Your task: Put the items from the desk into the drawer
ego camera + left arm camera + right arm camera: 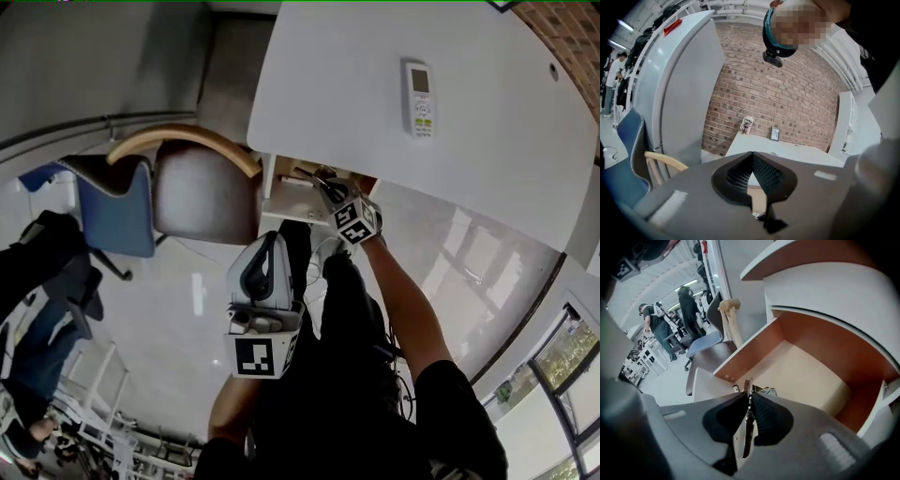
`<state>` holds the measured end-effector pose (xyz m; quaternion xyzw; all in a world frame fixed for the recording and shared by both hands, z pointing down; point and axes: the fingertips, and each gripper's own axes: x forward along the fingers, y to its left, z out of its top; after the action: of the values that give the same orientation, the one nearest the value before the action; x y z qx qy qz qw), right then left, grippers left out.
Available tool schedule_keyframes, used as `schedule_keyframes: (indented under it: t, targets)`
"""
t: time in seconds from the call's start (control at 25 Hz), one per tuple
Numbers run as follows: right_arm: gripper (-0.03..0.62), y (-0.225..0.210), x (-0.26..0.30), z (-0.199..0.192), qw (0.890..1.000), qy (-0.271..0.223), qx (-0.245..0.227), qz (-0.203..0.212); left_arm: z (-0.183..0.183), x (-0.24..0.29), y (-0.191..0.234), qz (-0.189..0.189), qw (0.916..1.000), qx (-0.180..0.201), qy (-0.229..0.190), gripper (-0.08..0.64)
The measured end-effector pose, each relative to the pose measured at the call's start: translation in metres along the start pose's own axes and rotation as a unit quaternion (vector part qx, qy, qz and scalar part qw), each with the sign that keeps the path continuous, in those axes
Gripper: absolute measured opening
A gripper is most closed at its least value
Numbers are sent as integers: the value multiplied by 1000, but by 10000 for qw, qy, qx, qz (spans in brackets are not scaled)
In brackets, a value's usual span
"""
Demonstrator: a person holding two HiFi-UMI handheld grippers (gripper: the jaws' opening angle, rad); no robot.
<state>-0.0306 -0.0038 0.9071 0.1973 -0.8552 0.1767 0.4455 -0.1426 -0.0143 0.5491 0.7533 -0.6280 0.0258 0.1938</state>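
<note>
Two ribbed pads (pixel 765 414) pinch a thin metal blade (pixel 746 434), perhaps scissors

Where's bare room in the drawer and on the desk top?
Drawer: the tan floor is bare from its middle out to the brown walls. Only the near corner is crowded, where a small dark item lies under the right gripper, which is shut on what look like scissors. Desk: the white top is bare all round the remote.
</note>
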Motion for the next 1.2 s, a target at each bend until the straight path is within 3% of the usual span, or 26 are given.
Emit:
schedule_keyframes:
  t: [0.6, 1.2]
  targets:
    - [38, -13, 52, -40, 9969, 780, 76, 50, -35, 23, 25, 141, 9998, -131, 105, 20]
    - [75, -23, 65, -44, 9950, 950, 296, -65, -49, 19, 22, 132, 9995, -226, 199, 20]
